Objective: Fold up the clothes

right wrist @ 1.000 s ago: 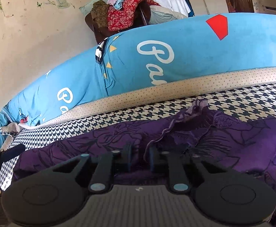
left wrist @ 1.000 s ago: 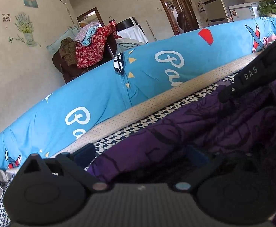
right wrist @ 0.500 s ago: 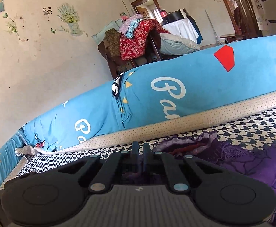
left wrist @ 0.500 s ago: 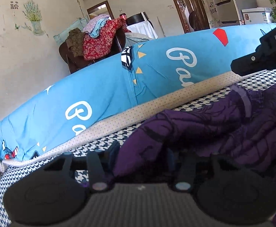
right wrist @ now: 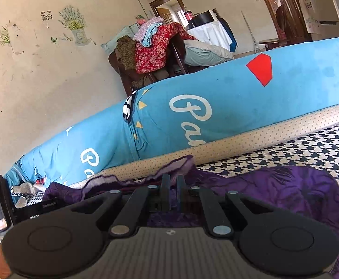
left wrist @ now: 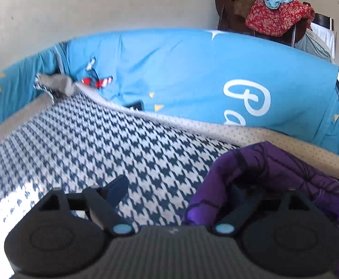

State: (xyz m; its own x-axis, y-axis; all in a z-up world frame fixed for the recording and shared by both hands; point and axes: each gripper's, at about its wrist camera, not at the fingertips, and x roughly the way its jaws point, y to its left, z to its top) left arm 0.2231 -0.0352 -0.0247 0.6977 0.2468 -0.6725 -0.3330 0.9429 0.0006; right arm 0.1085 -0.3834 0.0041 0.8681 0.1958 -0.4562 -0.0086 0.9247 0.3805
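On the houndstooth mattress cover (left wrist: 104, 144), just in front of the dotted beige edging (right wrist: 250, 139) and the blue bolster (right wrist: 216, 97), the purple garment (right wrist: 297, 193) lies spread and partly bunched, and we judge ourselves to be midway through a fold: one edge is pinned while the other side is being let go. Our right gripper (right wrist: 171, 194) has its jaws brought together on a ruffled edge of the purple cloth, which rises between the two fingers; the fabric sags away from it on both sides. Our left gripper (left wrist: 176, 193) is opening, its jaws standing wide apart; the left finger (left wrist: 117, 189) hangs over bare houndstooth, while the right one is draped and hidden by a fold of the purple garment (whether cloth still rests against its pad we cannot tell, though nothing is pinched between the two). The next move, as we read it, calls for the left gripper to find a fresh corner or hem of the garment, close on it, and then work with the right gripper to lay the cloth flat and even, taking care not to drag the pinned edge out of line. Behind the bolster, a chair (right wrist: 123, 69) heaped with other clothes waits, well apart from our work.
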